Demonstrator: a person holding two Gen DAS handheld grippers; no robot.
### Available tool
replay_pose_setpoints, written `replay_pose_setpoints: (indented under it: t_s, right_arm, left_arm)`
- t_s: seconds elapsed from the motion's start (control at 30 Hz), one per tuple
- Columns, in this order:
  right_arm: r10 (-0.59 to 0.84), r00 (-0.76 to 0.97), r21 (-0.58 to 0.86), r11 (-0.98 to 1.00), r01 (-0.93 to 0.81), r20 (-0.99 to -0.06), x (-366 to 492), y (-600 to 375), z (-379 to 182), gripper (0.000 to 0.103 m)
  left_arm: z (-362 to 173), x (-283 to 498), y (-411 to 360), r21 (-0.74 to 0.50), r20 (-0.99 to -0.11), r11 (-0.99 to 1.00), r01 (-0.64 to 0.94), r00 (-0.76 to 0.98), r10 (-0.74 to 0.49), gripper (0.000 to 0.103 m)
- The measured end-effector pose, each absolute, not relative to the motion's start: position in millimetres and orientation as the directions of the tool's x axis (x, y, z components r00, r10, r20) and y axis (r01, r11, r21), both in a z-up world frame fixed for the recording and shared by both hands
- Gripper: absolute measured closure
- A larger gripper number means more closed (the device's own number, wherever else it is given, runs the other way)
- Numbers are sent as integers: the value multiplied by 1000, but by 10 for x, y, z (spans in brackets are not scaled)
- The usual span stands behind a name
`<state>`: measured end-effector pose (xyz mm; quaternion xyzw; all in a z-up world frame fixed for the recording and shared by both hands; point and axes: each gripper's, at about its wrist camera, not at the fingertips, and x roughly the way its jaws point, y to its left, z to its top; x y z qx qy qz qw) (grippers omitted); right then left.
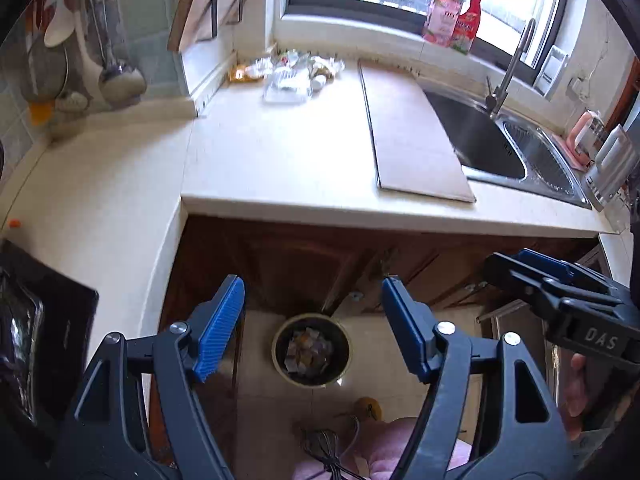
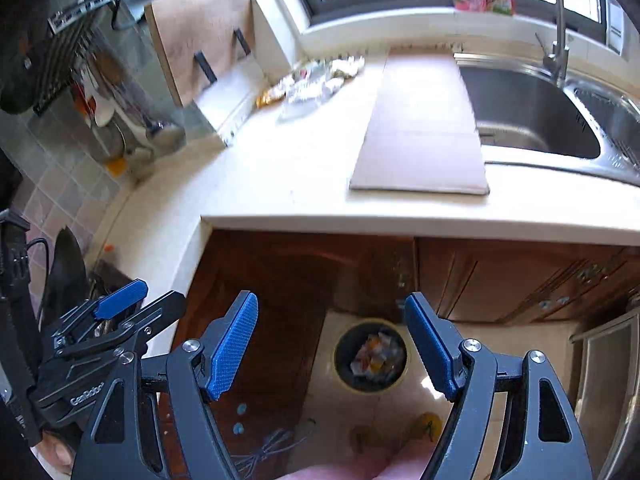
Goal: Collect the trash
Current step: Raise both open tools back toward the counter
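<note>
left gripper: jaws released, wide apart, nothing between the blue pads; points down over the floor in front of the cabinet.
right gripper: jaws released, wide gap, empty; also tilted down; seen in the left view at 3 o'clock.
bin: round, on the floor below the counter edge, at 6 o'clock in both views; framed between each gripper's fingers, well below them.
bin contents: crumpled wrappers, pale and orange, lying inside.
trash: heap of wrappers and clear plastic on the counter, back corner by the window, at 12 o'clock; nothing touching it.
counter: pale, L-shaped, wraps round to 9 o'clock.
board: flat on the counter, between trash and sink, its right edge over the sink rim.
sink: steel, at 2 o'clock; tap behind it.
bottles: pink and red, on the window sill at 1 o'clock.
utensils: ladles hanging on the tiled wall, 10 o'clock.
cabinet: dark wood doors under the counter.
floor: cable and small yellow things near 6 o'clock; blurred.
</note>
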<state>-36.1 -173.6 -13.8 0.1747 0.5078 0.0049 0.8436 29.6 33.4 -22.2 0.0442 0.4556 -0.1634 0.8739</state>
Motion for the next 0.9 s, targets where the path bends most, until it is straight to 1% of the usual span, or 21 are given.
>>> replay_pose_setpoints:
  t_s: [0.13, 0.3, 0.47, 0.7, 0.9]
  right_arm:
    - [170, 524, 304, 935, 182, -835, -296, -1842, 232, 26]
    - [174, 554, 317, 933, 172, -814, -121, -1946, 561, 25]
    - [179, 578, 316, 938, 145, -796, 320, -2070, 692, 25]
    - [220, 592, 353, 929, 116, -775, 1474, -2352, 654, 25]
    - [268, 557, 369, 926, 76, -786, 2794, -2682, 451, 25]
  left_arm:
    - [22, 464, 315, -82, -783, 943, 321, 565, -260, 34]
    - [209, 837, 230, -97, -764, 941, 325, 582, -279, 33]
    - [338, 1330, 110, -93, -755, 939, 331, 592, -284, 25]
    - [304, 2289, -265, -34, -782, 948, 316, 582, -222, 25]
    - [119, 3250, -745, 19, -824, 954, 300, 545, -155, 25]
